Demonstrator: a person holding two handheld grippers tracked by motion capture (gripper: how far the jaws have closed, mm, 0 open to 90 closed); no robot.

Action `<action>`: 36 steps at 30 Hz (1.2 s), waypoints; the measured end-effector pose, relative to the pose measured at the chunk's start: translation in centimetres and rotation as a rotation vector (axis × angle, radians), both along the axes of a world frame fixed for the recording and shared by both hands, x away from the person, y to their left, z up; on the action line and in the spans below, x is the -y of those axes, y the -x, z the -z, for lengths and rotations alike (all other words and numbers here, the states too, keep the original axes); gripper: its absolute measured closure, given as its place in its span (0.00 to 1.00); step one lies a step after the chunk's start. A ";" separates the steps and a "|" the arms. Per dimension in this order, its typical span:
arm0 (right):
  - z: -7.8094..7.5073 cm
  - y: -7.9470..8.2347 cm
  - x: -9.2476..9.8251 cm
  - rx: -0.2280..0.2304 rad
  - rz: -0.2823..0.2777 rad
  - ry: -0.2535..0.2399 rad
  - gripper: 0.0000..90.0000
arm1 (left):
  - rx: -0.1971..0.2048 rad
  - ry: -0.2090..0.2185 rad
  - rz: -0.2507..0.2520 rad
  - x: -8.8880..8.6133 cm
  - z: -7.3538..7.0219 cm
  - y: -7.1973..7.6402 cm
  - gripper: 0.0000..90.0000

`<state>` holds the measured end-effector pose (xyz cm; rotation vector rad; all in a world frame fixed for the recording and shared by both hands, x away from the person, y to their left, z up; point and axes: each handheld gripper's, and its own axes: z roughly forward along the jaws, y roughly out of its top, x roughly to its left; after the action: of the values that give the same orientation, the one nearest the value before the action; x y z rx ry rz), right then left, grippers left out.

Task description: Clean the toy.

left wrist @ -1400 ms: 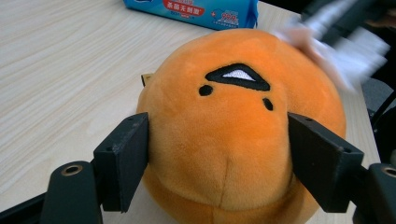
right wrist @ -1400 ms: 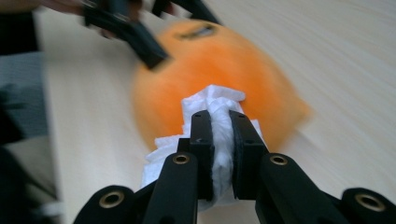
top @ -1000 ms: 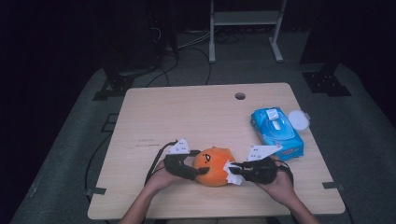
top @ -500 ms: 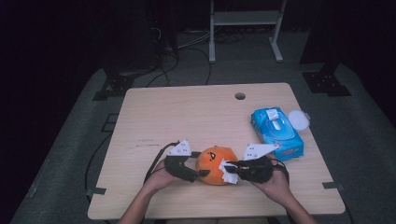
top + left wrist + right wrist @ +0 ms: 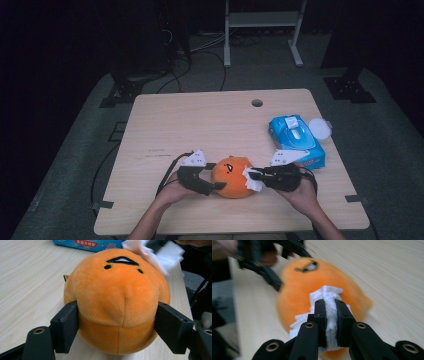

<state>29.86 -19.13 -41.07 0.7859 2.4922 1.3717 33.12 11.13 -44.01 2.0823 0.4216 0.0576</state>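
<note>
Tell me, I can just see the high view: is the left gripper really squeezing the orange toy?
Observer: Yes. In the left gripper view the left gripper presses both sides of the orange plush toy, denting it. Its jaws have just been closing, then easing a little.
Operator: What's the right gripper pinching?
Observer: The right gripper is shut on a bunched white wipe, pushed against the toy's side.
Operator: Is the toy's back plain?
Observer: No, a seam runs down its middle.
</note>
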 end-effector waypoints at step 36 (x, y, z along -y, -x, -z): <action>-0.9 0.5 -1.4 0.076 -0.006 -0.002 0.90 | 0.078 -0.045 0.018 2.0 -0.4 1.4 0.22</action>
<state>29.35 -17.77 -40.20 0.7136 2.4371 1.3796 31.69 9.11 -43.58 2.1204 0.3575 0.1385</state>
